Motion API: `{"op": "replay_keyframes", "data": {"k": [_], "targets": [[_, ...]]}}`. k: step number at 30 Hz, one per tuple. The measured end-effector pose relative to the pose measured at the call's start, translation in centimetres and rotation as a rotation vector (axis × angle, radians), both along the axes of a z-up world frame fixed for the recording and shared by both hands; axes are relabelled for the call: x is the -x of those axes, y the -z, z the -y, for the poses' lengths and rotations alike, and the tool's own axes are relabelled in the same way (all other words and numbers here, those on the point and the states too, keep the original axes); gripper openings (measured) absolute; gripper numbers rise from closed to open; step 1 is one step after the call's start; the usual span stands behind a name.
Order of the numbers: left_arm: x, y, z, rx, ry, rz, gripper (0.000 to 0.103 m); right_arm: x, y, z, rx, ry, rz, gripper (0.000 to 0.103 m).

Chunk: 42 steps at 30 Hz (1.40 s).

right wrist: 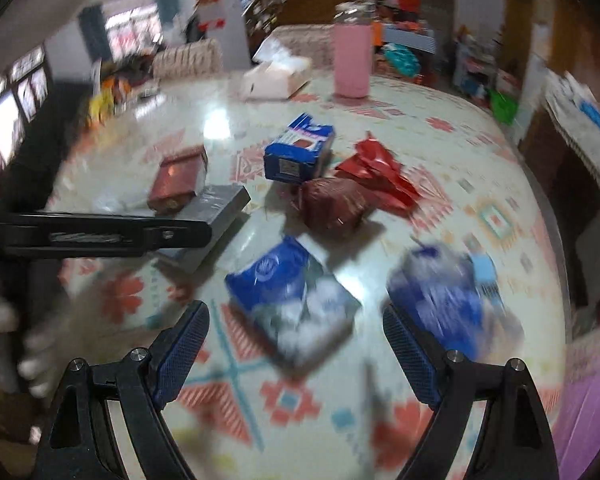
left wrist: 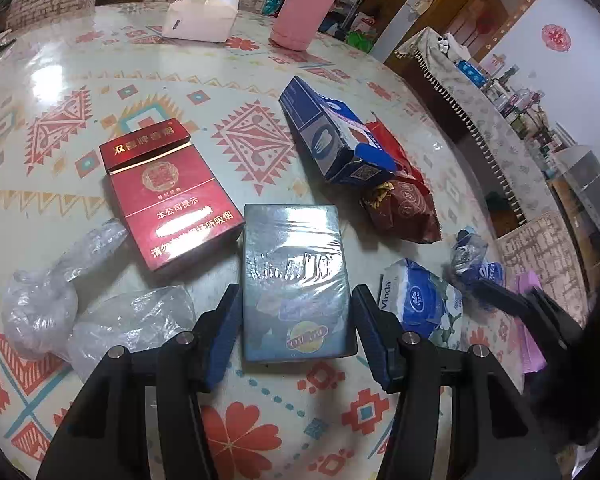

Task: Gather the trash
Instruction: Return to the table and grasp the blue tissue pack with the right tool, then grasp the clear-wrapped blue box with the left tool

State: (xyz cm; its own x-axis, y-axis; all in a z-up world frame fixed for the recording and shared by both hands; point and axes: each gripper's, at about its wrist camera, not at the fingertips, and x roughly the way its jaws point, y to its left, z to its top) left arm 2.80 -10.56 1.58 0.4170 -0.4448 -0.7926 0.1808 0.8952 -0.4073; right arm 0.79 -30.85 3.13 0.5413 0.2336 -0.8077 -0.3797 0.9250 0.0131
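My left gripper [left wrist: 294, 304] is open, its jaws either side of a grey-blue cigarette pack [left wrist: 294, 280] wrapped in film, flat on the table. A red cigarette pack [left wrist: 168, 192] lies to its left, clear crumpled plastic [left wrist: 80, 308] further left. A blue toothpaste box [left wrist: 332, 136], red wrapper [left wrist: 392, 148] and brown snack bag [left wrist: 404, 212] lie beyond. My right gripper [right wrist: 296, 320] is open just above a blue Vinda tissue packet [right wrist: 292, 300], also in the left view [left wrist: 420, 300]. A crumpled blue wrapper [right wrist: 448, 296] sits right of it. The right view is blurred.
A white tissue pack [left wrist: 202, 14] and a pink bottle [left wrist: 306, 6] stand at the table's far side [left wrist: 100, 60]. Chairs ring the table. A pink-purple object [right wrist: 588, 420] sits at the table's right edge. The left gripper's arm [right wrist: 100, 234] crosses the right view.
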Motion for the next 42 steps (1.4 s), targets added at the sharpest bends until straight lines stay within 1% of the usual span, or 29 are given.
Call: {"op": "replay_keyframes", "data": {"k": [2, 4, 7, 9, 11, 12, 13, 14, 17, 21, 22, 23, 24, 26, 28, 30, 33, 34, 35, 36, 37, 39, 42], "targets": [[0.0, 0.0, -0.4, 0.020, 0.000, -0.007, 0.055, -1.2, 1.0, -0.7, 0.037, -0.025, -0.019, 0.092], [-0.2, 0.1, -0.8, 0.056, -0.001, -0.018, 0.055, -2.0, 1.8, -1.0, 0.050, -0.033, -0.037, 0.092], [-0.3, 0.2, -1.2, 0.084, -0.005, -0.025, 0.055, -2.1, 2.5, -1.3, 0.049, -0.033, -0.041, 0.091], [-0.2, 0.2, -1.1, 0.079, -0.003, -0.020, 0.055, -1.7, 2.6, -1.4, 0.032, -0.025, -0.044, 0.080], [-0.2, 0.2, -0.8, 0.063, -0.003, -0.010, 0.055, -1.1, 2.3, -1.5, 0.024, -0.012, -0.038, 0.058], [-0.1, 0.1, -0.5, 0.050, -0.001, -0.001, 0.055, -0.6, 2.2, -1.4, 0.021, -0.004, -0.043, 0.057], [-0.1, 0.1, -0.5, 0.044, 0.002, 0.005, 0.058, -0.1, 2.1, -1.3, 0.010, 0.002, -0.047, 0.057], [0.0, 0.1, -0.2, 0.044, 0.007, 0.011, 0.064, 0.3, 2.1, -1.2, -0.001, 0.005, -0.048, 0.057], [0.1, 0.0, 0.5, 0.034, 0.022, 0.030, 0.073, 2.3, 2.1, -0.8, -0.024, 0.021, -0.048, 0.057], [0.6, 0.0, 1.9, -0.058, 0.034, 0.077, 0.072, 5.2, 1.5, 0.5, -0.078, 0.058, -0.043, 0.057], [0.7, 0.0, 2.0, -0.080, 0.031, 0.084, 0.058, 6.0, 1.3, 0.8, -0.084, 0.070, -0.037, 0.057], [0.8, -0.1, 2.1, -0.119, 0.018, 0.097, 0.053, 6.7, 1.2, 1.2, -0.092, 0.083, -0.031, 0.057], [0.8, -0.1, 2.0, -0.107, 0.014, 0.096, 0.051, 7.3, 1.1, 1.5, -0.100, 0.092, -0.027, 0.057], [0.9, -0.3, 1.3, -0.080, -0.005, 0.099, 0.026, 8.7, 0.8, 2.4, -0.119, 0.122, -0.020, 0.057], [0.8, -0.3, 0.5, -0.042, -0.017, 0.094, 0.015, 10.0, 0.5, 3.5, -0.133, 0.157, -0.004, 0.057], [0.7, -0.2, 0.3, -0.026, -0.018, 0.089, 0.014, 11.4, 0.2, 4.9, -0.160, 0.203, 0.012, 0.057], [0.7, -0.2, 0.4, -0.045, -0.018, 0.099, 0.014, 12.9, 0.0, 6.7, -0.193, 0.256, 0.019, 0.057], [0.7, -0.2, 0.5, -0.053, -0.017, 0.104, 0.019, 13.4, 0.0, 7.3, -0.203, 0.274, 0.021, 0.057], [0.7, -0.2, 0.8, -0.057, -0.013, 0.102, 0.029, 13.8, 0.0, 7.7, -0.207, 0.288, 0.025, 0.057], [0.6, -0.1, 1.1, -0.065, -0.007, 0.100, 0.053, 14.2, 0.0, 7.9, -0.208, 0.295, 0.028, 0.057], [0.7, -0.1, 1.4, -0.074, -0.007, 0.102, 0.070, 14.6, 0.0, 8.2, -0.209, 0.305, 0.032, 0.057], [0.8, -0.2, 2.2, -0.111, 0.000, 0.125, 0.070, 15.2, 0.0, 8.7, -0.220, 0.315, 0.036, 0.057], [0.6, 0.0, 3.5, -0.169, 0.006, 0.121, 0.070, 15.6, 0.0, 9.4, -0.237, 0.327, 0.041, 0.057]]}}
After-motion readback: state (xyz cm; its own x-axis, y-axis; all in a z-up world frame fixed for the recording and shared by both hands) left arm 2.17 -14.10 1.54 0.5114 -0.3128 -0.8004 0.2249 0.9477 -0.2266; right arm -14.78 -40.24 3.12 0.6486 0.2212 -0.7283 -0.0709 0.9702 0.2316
